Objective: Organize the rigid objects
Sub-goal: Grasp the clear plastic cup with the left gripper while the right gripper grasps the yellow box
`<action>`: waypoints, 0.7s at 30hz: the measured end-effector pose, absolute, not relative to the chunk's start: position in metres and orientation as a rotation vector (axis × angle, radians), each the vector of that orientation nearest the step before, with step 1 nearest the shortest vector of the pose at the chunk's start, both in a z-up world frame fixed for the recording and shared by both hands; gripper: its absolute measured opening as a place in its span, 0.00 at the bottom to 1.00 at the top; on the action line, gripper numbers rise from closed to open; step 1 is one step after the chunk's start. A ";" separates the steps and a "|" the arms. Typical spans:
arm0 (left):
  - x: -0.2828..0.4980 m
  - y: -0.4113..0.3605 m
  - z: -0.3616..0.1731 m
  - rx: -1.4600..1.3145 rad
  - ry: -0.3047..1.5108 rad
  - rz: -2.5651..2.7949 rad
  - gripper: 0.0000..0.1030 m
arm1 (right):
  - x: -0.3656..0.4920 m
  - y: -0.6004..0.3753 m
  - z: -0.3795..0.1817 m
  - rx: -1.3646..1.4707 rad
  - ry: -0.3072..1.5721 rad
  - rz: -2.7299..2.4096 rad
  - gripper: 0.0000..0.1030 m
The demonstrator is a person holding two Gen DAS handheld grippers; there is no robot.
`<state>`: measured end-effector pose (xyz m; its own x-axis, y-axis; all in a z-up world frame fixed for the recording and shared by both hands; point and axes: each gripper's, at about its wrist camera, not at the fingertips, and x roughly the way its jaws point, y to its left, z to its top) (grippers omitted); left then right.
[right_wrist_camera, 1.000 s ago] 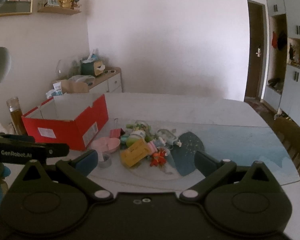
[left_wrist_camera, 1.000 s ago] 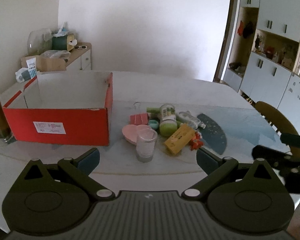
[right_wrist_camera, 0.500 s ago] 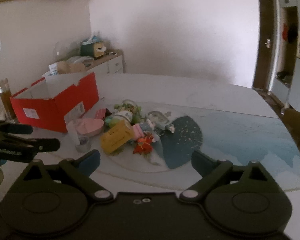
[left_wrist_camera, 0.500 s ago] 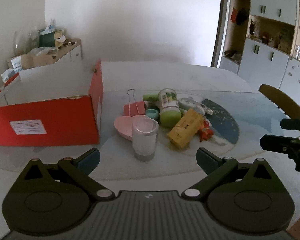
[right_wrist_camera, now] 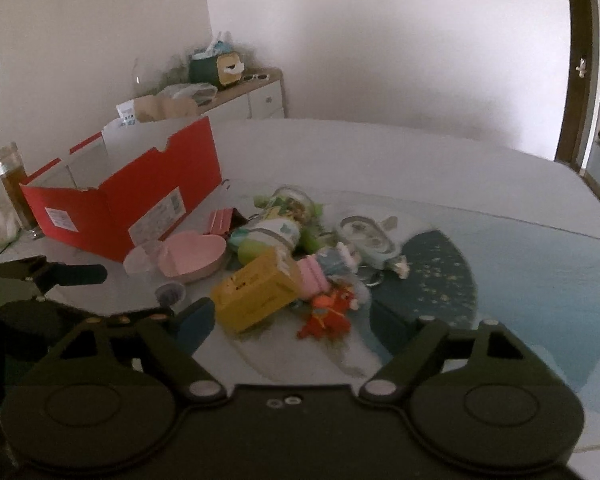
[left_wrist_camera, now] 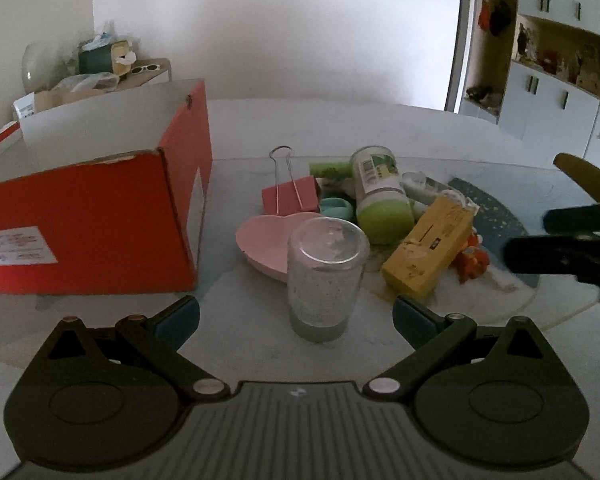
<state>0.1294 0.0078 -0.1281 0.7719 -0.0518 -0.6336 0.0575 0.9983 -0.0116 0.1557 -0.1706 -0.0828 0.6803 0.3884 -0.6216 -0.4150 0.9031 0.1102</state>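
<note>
A clear glass cup (left_wrist_camera: 326, 278) stands upright on the table just ahead of my open, empty left gripper (left_wrist_camera: 296, 320). Behind it lie a pink heart dish (left_wrist_camera: 266, 246), a pink binder clip (left_wrist_camera: 290, 200), a green-capped bottle (left_wrist_camera: 380, 196), a yellow box (left_wrist_camera: 428, 252) and a red toy (left_wrist_camera: 472, 260). An open red cardboard box (left_wrist_camera: 96, 224) stands to the left. My right gripper (right_wrist_camera: 300, 326) is open and empty, just short of the yellow box (right_wrist_camera: 260, 290) and red toy (right_wrist_camera: 328, 314). The cup (right_wrist_camera: 152, 264) and red box (right_wrist_camera: 140, 200) lie to its left.
A dark blue fan-shaped mat (right_wrist_camera: 432, 280) lies right of the pile. A tall bottle of amber liquid (right_wrist_camera: 14, 188) stands beyond the red box. A sideboard (right_wrist_camera: 236, 96) with clutter is at the back. A wooden chair back (left_wrist_camera: 584, 172) is at the table's right edge.
Both grippers have moved forward and lower toward the pile. The cup now sits close between the left fingers; the yellow box and red toy are near the right gripper.
</note>
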 end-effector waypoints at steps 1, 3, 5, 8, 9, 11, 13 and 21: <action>0.129 0.007 -0.129 0.012 0.685 -0.065 1.00 | 0.160 -0.166 -0.086 -0.037 0.699 0.454 0.79; 0.131 0.005 -0.131 0.021 0.680 -0.078 1.00 | 0.169 -0.159 -0.090 -0.031 0.716 0.456 0.78; 0.131 0.003 -0.132 0.036 0.671 -0.083 1.00 | 0.176 -0.153 -0.094 -0.022 0.734 0.448 0.77; 0.134 0.002 -0.134 0.043 0.664 -0.093 1.00 | 0.186 -0.146 -0.098 -0.001 0.759 0.440 0.76; 0.135 0.002 -0.135 0.043 0.663 -0.092 1.00 | 0.188 -0.144 -0.099 0.007 0.767 0.439 0.76; 0.138 0.002 -0.138 0.045 0.667 -0.092 0.93 | 0.194 -0.141 -0.102 0.029 0.784 0.430 0.76; 0.139 0.003 -0.140 0.043 0.674 -0.095 0.90 | 0.198 -0.138 -0.105 0.042 0.801 0.419 0.74; 0.140 0.003 -0.144 0.051 0.659 -0.114 0.70 | 0.207 -0.133 -0.112 0.105 0.840 0.383 0.59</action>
<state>0.1399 0.0035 -0.1441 0.7844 -0.0892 -0.6138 0.1214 0.9925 0.0109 0.2068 -0.1327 -0.1117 0.6034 0.3715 -0.7056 -0.2896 0.9265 0.2402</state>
